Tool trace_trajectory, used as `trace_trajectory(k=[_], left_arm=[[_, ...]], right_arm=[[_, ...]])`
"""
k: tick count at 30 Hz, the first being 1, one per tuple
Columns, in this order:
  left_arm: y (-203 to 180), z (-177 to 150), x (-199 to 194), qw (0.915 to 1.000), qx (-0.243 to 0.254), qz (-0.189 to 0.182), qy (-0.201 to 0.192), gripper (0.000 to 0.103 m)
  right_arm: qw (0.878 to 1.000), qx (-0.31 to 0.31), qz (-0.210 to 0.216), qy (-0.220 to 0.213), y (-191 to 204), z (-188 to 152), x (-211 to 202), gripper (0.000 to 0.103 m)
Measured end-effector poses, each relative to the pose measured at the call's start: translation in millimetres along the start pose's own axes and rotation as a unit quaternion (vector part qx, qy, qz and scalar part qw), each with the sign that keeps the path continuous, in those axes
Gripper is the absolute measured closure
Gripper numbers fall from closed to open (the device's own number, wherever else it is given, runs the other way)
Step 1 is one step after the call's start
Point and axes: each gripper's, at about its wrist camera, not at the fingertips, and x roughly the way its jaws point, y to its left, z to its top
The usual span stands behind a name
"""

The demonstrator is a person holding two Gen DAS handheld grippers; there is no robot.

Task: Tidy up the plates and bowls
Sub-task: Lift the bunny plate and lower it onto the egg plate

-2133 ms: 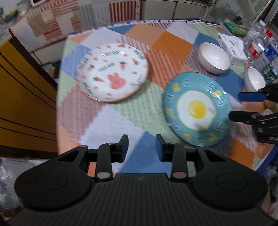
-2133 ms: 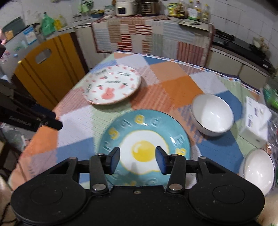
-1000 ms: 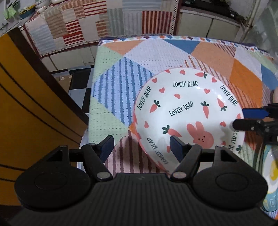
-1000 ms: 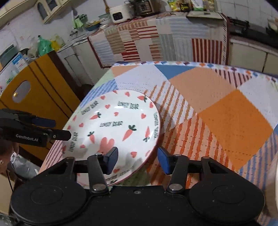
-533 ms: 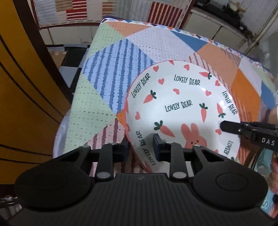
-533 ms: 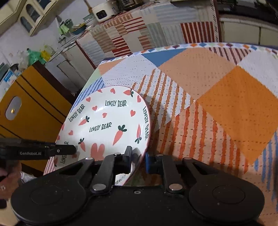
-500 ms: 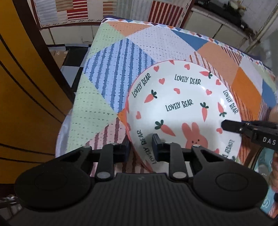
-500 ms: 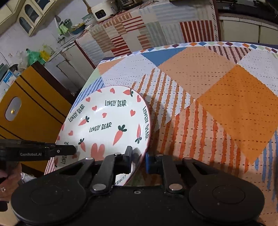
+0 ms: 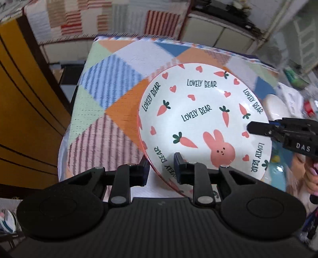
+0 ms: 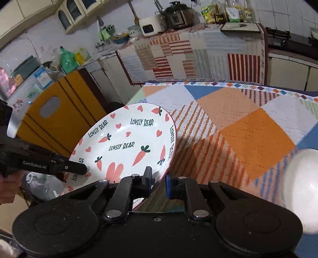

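A white plate (image 9: 200, 119) printed with carrots, hearts and a pink rabbit hangs above the patchwork tablecloth (image 9: 111, 93), held from two sides. My left gripper (image 9: 161, 168) is shut on its near-left rim. My right gripper (image 10: 159, 181) is shut on the opposite rim, and the plate (image 10: 127, 146) tilts up to the left in the right wrist view. The right gripper's fingertips (image 9: 258, 128) show over the plate's right rim in the left wrist view. A blue plate (image 9: 278, 168) lies partly hidden beneath, at the right. A white bowl (image 10: 302, 190) sits blurred at the right edge.
A yellow cabinet (image 9: 23, 111) stands close to the table's left edge. Another white bowl (image 9: 275, 106) and bottles (image 9: 308, 107) sit at the table's far right. A counter with appliances (image 10: 169, 17) runs behind the table. A person's hand (image 9: 310, 174) holds the right gripper.
Both grippers closed on the carrot plate's rim about half a second ago and have since lifted it off the tablecloth; it has shifted rightward over the blue plate.
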Motion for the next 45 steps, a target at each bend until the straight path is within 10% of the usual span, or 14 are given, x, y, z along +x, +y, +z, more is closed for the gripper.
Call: trace_trajectory(k=[17, 45], left_arm=[[-102, -52, -15, 0.9969, 0.058, -0.053, 0.004, 0.078], [-122, -66, 39, 0.996, 0.051, -0.046, 0.056, 0.079]], right_arm=[[0.997, 0.022, -0.056, -0.047, -19, -75, -119, 0.085], [0.991, 0.082, -0.097, 0.039, -48, -125, -91, 0.083]])
